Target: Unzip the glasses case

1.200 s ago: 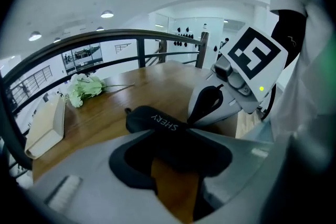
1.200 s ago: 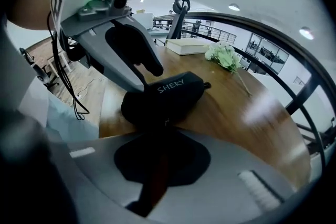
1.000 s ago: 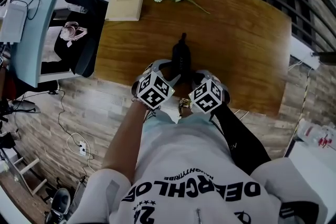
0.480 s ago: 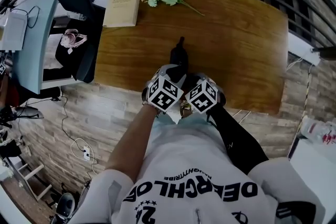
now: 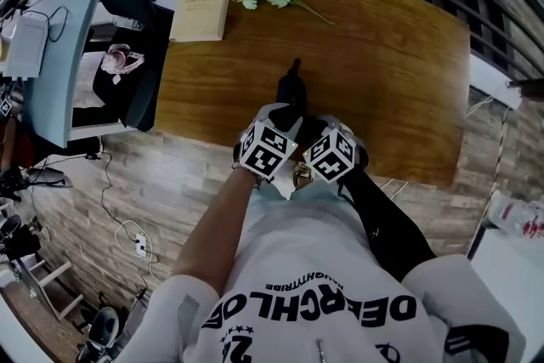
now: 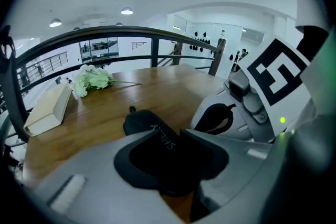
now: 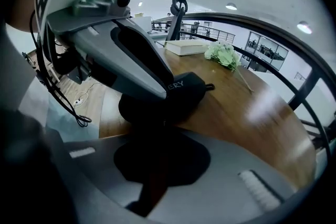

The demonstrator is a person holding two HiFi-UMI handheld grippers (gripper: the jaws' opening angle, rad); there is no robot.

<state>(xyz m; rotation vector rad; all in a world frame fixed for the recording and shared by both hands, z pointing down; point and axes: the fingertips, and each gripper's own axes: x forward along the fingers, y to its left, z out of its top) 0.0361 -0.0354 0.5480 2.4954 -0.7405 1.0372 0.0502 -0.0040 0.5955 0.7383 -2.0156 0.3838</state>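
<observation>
White "ERY" on glasses case (image 7: 184,93), shirt (image 5: 314,268) print unclear

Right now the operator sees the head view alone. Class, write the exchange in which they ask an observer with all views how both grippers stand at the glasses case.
Operator: I can't see the jaws from above. Does the left gripper hold the glasses case?
Observer: Yes; in the left gripper view its jaws are closed on the case's near end.
Operator: And the right gripper?
Observer: Its jaws are shut at that same end; what they pinch, I cannot tell.
</observation>
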